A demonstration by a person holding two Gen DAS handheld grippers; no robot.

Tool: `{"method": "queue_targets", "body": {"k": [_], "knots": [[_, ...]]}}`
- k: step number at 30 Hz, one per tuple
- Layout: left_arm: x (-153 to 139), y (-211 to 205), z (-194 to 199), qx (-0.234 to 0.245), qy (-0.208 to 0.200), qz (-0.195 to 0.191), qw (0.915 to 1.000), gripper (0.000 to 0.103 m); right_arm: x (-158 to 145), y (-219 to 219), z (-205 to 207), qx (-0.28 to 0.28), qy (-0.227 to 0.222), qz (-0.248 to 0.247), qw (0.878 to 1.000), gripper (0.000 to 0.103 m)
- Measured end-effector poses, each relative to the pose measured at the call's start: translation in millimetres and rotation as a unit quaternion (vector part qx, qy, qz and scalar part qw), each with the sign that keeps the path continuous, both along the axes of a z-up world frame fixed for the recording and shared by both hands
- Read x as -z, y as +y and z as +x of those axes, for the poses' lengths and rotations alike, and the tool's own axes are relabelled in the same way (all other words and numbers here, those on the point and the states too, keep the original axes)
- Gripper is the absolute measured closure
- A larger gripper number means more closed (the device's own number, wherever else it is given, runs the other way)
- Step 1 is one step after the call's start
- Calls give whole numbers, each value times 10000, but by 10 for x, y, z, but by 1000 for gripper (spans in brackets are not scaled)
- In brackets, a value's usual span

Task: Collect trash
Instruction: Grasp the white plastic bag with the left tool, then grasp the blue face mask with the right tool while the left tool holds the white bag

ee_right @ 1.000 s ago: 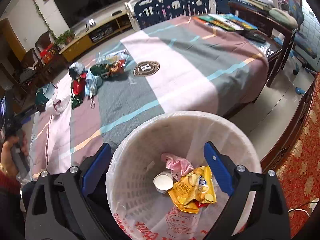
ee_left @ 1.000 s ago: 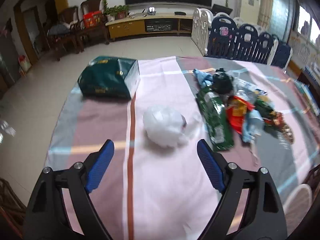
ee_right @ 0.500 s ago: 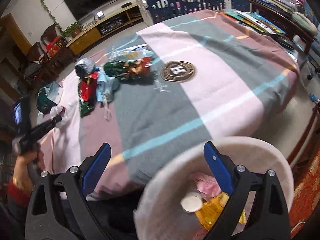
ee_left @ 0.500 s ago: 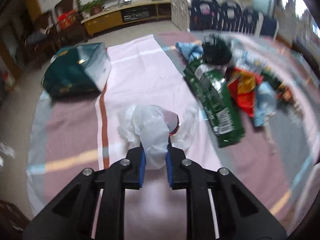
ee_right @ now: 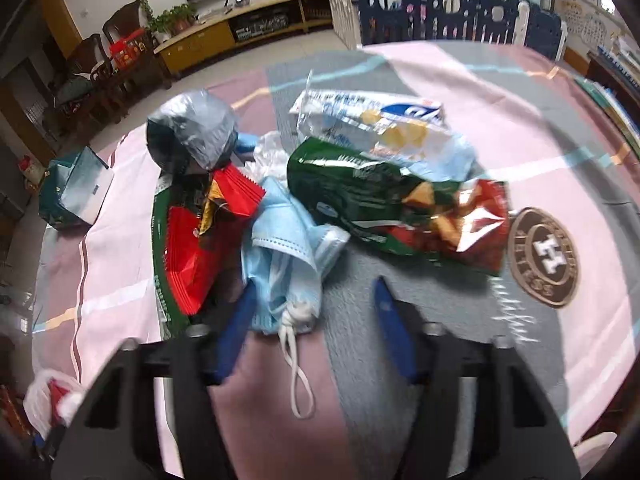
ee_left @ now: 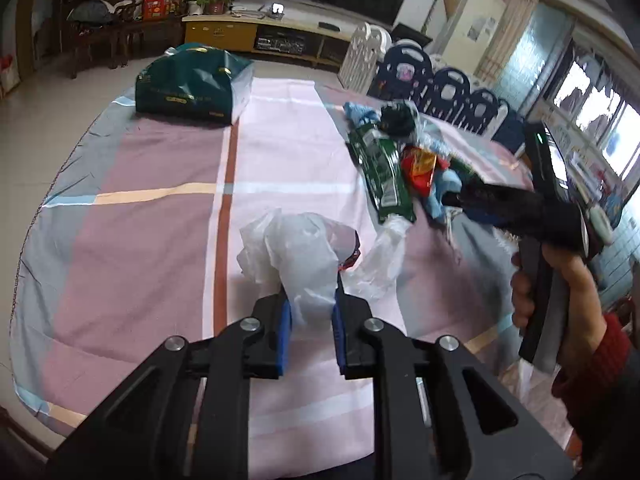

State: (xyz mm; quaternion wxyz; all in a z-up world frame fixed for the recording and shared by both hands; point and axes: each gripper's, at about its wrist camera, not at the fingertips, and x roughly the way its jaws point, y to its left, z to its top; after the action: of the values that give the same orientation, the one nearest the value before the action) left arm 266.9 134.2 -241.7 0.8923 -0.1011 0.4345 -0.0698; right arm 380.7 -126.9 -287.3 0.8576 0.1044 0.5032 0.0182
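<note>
Trash lay heaped on the striped tablecloth (ee_left: pixel 168 216). At lower centre of the left wrist view, the left gripper (ee_left: pixel 311 322) was clamped narrow on a crumpled white plastic bag (ee_left: pixel 292 256). In the right wrist view, the right gripper (ee_right: pixel 316 320) was closing, its blue pads either side of a pale blue face mask (ee_right: pixel 286 248) but not yet pressing it, below a green snack packet (ee_right: pixel 360 204).

Daylit room, fisheye-warped edges; right wrist view motion-blurred.

Black left gripper (ee_left: pixel 311 322) with blue pads, silver screws; red sleeve (ee_left: pixel 596 364).
</note>
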Motion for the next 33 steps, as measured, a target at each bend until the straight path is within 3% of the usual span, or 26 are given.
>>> {"method": "queue_targets", "body": {"k": [2, 11, 13, 14, 15, 17, 19, 23, 25, 32, 33], "knots": [[-1, -10, -9, 71, -1, 14, 10000, 83, 36, -16, -1, -53, 104, 204, 9997, 90], [57, 74, 1, -65, 142, -71, 9999, 81, -242, -93, -957, -730, 109, 439, 9963, 91], [63, 62, 4, -52, 161, -49, 9998, 78, -243, -102, -1118, -852, 224, 377, 9954, 84], [62, 59, 11, -52, 161, -42, 9998, 78, -239, -107, -1175, -895, 304, 371, 9948, 68], [59, 58, 14, -58, 158, -35, 9999, 76, -249, -120, -1221, -855, 321, 344, 9952, 44], [60, 63, 12, -76, 159, -40, 9998, 74, -306, -146, -1273, -628, 66, 181, 9978, 24], [70, 67, 6, -95, 180, -54, 9998, 67, -342, -138, -1248, -463, -70, -1, 9989, 21], [82, 62, 13, -95, 207, -38, 9997, 55, -228, -54, -1112, -470, 121, -65, 9988, 21], [84, 50, 17, -104, 218, 4, 9997, 31, -152, 61, -1050, -518, 166, -391, 9978, 21], [131, -7, 52, 34, 358, 43, 9993, 26, 47, 347, -1017, -758, 233, -954, 9923, 21], [140, -12, 59, 53, 380, 34, 9993, 26, 53, 369, -1030, -772, 198, -1013, 9917, 26]]}}
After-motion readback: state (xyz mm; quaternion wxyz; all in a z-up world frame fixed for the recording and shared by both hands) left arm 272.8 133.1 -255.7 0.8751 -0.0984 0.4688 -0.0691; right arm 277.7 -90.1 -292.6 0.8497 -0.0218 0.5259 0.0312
